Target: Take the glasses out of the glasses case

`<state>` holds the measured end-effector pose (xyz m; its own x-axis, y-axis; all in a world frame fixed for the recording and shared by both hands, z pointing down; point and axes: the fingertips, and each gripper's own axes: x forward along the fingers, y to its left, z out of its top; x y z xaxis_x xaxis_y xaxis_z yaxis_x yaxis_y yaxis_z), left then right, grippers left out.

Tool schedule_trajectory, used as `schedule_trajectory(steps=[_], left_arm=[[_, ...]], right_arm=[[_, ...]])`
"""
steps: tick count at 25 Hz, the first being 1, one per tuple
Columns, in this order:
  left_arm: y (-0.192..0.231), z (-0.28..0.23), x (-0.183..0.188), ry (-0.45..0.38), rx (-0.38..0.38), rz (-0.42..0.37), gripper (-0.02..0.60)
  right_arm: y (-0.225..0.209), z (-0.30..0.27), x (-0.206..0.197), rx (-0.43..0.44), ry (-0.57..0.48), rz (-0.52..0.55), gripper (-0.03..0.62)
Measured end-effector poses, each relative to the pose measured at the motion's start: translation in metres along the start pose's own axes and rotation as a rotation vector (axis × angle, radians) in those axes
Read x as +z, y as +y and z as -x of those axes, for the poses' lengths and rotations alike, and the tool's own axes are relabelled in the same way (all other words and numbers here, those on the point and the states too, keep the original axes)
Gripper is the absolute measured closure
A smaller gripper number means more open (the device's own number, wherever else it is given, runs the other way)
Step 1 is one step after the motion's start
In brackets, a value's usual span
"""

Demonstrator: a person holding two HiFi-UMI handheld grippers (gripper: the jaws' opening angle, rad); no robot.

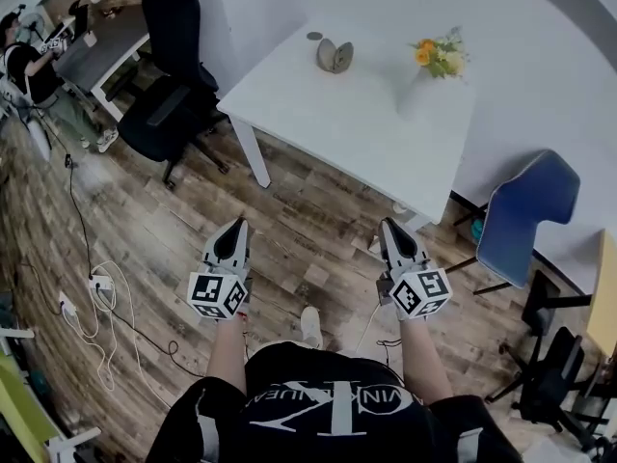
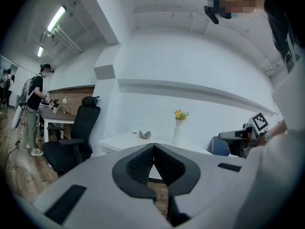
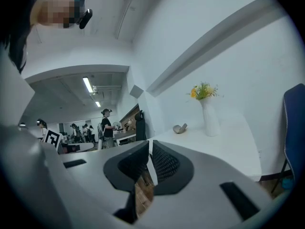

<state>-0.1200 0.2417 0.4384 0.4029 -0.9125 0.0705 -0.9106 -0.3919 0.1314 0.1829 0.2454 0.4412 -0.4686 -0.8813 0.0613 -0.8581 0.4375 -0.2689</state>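
Fingertips (image 2: 140, 166) of your left gripper (image 1: 234, 228) meet, gripping nothing, and point level at the white table (image 1: 366, 138), well apart from it. Ahead and rightward, on the table's far side, sits the grey glasses case (image 1: 335, 56), too small to read its long axis. Your right gripper (image 1: 393, 228), likewise closed and empty, looks slightly nearer; the case lies ahead to its left.

A white table (image 1: 357, 133) stands on plank floor (image 1: 193, 239), between a black office chair (image 1: 164, 95) and a blue chair (image 1: 525, 215).
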Motion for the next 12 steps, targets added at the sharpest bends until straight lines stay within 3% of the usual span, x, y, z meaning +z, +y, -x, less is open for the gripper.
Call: schedule_trajectory(steps=[7,12], left_arm=[[0.038,-0.012,-0.004,0.008,0.036,0.042,0.566],[0.034,-0.021,-0.006,-0.004,0.006,0.072,0.566]], right_arm=[[-0.006,-0.033,-0.003,-0.014,0.016,-0.016,0.556],[-0.010,-0.041,-0.011,-0.016,0.030,-0.039,0.556]])
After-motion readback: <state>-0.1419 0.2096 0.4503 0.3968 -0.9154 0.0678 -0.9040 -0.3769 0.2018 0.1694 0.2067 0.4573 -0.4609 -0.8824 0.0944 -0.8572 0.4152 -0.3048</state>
